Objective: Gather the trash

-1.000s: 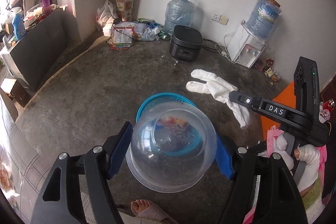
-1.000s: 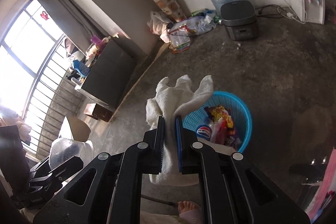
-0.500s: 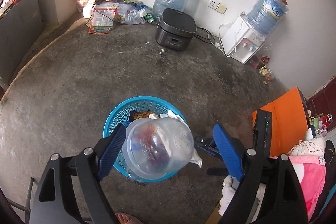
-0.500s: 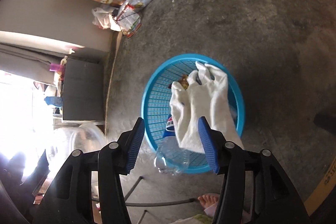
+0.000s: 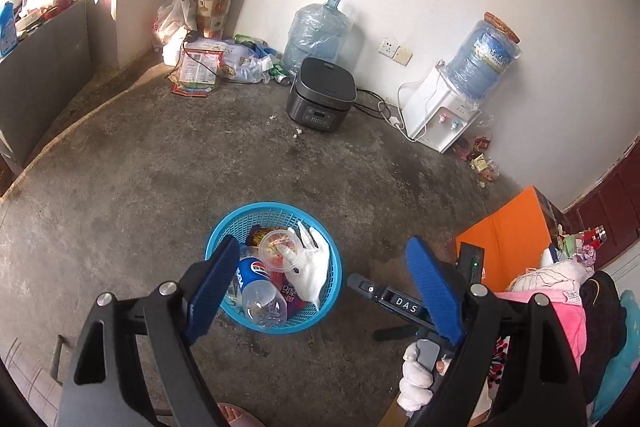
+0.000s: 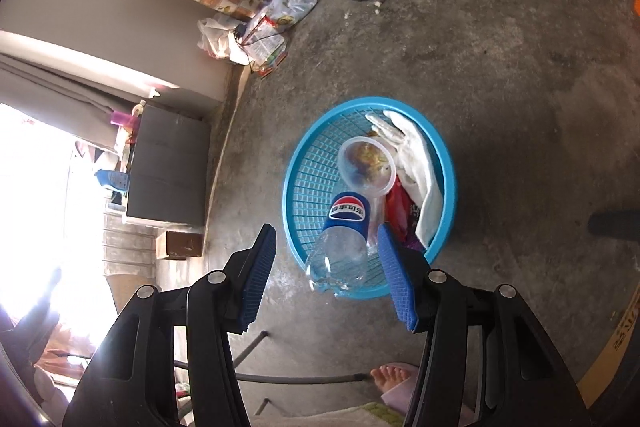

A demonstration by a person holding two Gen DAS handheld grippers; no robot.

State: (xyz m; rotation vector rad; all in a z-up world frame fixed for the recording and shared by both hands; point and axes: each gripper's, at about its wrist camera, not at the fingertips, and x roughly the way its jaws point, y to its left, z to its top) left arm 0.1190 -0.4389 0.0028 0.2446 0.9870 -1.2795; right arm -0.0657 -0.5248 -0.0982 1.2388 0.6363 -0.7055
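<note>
Trash fills a blue plastic basket standing on a bare concrete floor, seen from above by both wrist cameras. Inside lie a clear bottle whose blue label carries the Pepsi globe and Chinese characters, a clear plastic cup on its side with food scraps showing through it, a white glove draped along the far side, and red wrappers under it. The bottle's base sticks out over the basket's near rim.

The left gripper hangs above the basket with its blue pads spread wide and nothing between them. The right gripper stands about half open above the near rim, also gripping nothing; in the left view its black body shows the letters "DAS", held by a gloved hand.

Against the far wall sit a dark rice cooker, a water jug, a white water dispenser topped by a labelled bottle, and scattered bags. A bare foot shows at the bottom edge.
</note>
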